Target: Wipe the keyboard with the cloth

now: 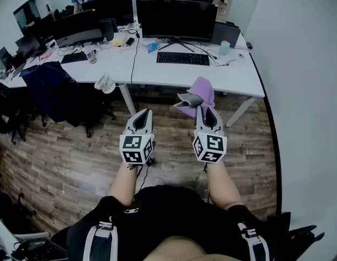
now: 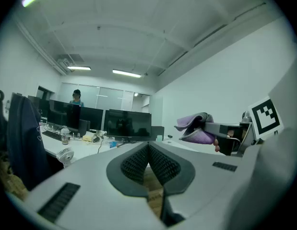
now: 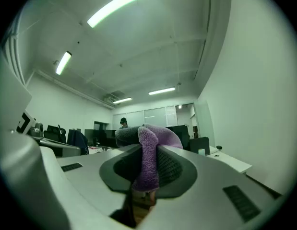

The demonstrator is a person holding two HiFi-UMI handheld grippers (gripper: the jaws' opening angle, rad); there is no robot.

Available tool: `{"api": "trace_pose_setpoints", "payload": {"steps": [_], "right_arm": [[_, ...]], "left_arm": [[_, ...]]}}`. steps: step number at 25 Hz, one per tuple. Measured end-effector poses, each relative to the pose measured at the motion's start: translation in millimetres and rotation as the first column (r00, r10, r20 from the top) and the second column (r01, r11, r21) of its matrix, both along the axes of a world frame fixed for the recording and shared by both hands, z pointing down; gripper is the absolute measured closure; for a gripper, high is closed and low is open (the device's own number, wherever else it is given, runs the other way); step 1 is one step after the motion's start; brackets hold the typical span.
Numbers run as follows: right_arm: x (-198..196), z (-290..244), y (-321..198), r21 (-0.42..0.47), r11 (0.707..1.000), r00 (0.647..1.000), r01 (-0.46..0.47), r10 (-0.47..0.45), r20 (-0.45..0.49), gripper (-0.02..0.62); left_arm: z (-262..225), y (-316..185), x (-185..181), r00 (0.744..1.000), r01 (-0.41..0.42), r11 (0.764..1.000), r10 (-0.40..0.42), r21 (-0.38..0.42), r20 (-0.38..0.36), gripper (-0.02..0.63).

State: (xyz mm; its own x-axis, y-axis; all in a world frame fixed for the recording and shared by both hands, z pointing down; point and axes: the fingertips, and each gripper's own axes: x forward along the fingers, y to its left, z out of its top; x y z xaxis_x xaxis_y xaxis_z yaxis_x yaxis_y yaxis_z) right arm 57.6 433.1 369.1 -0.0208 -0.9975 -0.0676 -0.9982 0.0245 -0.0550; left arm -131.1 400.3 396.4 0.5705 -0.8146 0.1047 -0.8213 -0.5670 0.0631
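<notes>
A black keyboard [image 1: 183, 58] lies on the white desk [image 1: 233, 75] in front of a dark monitor [image 1: 176, 19]. My right gripper [image 1: 206, 112] is shut on a purple and grey cloth [image 1: 197, 95], held in the air well short of the desk; in the right gripper view the cloth [image 3: 147, 162] is pinched between the jaws. My left gripper [image 1: 143, 117] hangs beside it, shut and empty, its jaws [image 2: 149, 162] pressed together. In the left gripper view the cloth [image 2: 198, 128] shows at the right.
A second desk [image 1: 86, 64] at the left carries monitors, another keyboard [image 1: 74, 57] and clutter. A small white fan [image 1: 104, 82] sits by its edge. Dark chairs with a jacket [image 1: 51, 91] stand on the wood floor. A pale cup [image 1: 225, 47] stands right of the monitor.
</notes>
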Motion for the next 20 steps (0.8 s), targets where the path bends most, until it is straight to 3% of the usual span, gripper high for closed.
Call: {"api": "trace_pose_setpoints", "payload": {"steps": [11, 20], "right_arm": [[-41.0, 0.6, -38.1, 0.028, 0.999, 1.000, 0.029, -0.029, 0.001, 0.505], [-72.5, 5.0, -78.4, 0.027, 1.000, 1.000, -0.008, 0.008, 0.001, 0.505]], "left_arm": [[5.2, -39.5, -31.3, 1.000, 0.003, 1.000, -0.003, 0.004, -0.017, 0.595], [13.9, -82.3, -61.2, 1.000, -0.024, 1.000, 0.024, 0.003, -0.004, 0.595]]}}
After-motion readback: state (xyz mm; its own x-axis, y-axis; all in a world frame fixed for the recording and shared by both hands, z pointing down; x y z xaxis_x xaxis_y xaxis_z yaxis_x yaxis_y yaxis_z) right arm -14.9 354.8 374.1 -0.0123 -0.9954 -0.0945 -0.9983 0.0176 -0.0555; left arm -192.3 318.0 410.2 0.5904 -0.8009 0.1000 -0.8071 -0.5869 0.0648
